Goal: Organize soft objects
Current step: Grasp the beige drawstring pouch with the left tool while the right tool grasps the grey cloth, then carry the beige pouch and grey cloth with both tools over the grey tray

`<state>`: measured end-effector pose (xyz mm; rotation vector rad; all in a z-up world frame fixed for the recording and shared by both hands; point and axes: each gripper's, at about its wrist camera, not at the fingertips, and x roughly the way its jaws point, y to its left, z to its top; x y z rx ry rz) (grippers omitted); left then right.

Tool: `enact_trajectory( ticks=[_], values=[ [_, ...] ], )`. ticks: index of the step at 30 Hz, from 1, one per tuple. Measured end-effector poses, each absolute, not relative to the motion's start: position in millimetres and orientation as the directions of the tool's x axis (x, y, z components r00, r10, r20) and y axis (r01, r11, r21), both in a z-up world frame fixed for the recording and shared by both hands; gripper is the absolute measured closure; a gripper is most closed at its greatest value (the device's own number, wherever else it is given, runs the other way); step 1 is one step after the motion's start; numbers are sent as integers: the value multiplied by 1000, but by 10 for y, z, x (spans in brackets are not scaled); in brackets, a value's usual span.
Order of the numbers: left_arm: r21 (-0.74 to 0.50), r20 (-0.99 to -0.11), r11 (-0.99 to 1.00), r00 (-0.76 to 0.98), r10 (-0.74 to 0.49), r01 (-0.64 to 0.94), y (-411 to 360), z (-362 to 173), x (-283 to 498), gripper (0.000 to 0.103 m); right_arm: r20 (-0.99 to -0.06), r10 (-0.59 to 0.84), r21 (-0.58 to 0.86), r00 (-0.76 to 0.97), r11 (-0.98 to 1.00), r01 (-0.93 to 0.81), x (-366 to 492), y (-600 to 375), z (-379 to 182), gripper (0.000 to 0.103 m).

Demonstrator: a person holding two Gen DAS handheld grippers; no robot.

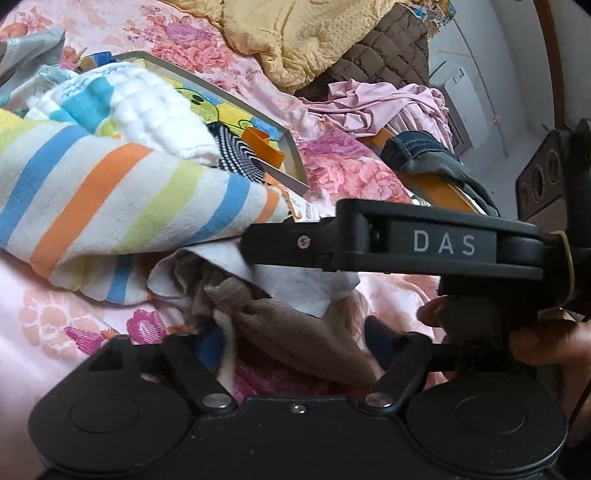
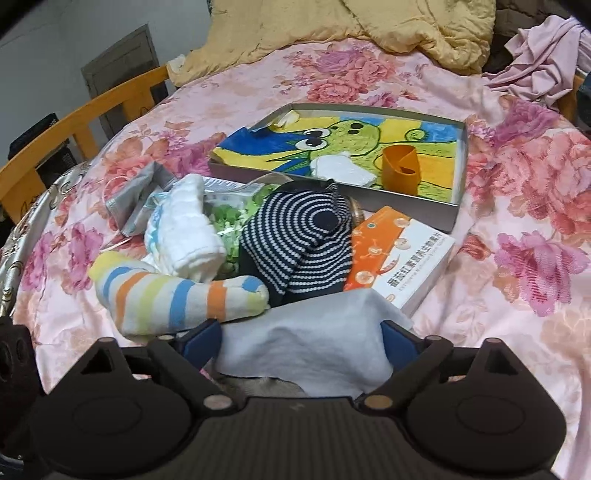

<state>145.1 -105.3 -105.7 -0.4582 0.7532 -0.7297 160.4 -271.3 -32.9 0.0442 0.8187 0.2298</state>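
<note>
White cloth (image 2: 303, 350) lay bunched between the right tool's (image 2: 301, 341) parted fingers, touching both; the left tool (image 1: 295, 354), also open, straddled the brown cloth (image 1: 295, 325) beneath.

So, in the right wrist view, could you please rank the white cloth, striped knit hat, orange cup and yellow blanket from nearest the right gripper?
1. white cloth, between the right gripper fingers
2. striped knit hat, just beyond
3. orange cup, in the tray
4. yellow blanket, far edge

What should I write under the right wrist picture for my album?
Right gripper around a white cloth on a flowered bed, near a striped towel and striped hat.
</note>
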Motion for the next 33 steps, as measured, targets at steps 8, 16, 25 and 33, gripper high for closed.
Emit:
enact_trajectory(
  ticks=[8,16,25,33],
  values=[
    [-652,-444,665,527,-725,364,-937,-1099,1454,61,-709,181,95,682,982,-162,1580,-2729,-323,22],
    [-657,-430,654,526,-734,375,-930,-1101,1404,82,-696,146,115,703,989,-92,1583,-2854,-291,47],
    [-606,-451,690,543,-708,396,-966,-1051,1318,85,-660,170,160,732,983,-84,1562,-2928,-263,91],
    [-556,-488,745,581,-651,368,-945,-870,1174,88,-563,168,155,810,983,-96,1450,-2961,-129,94]
  ],
)
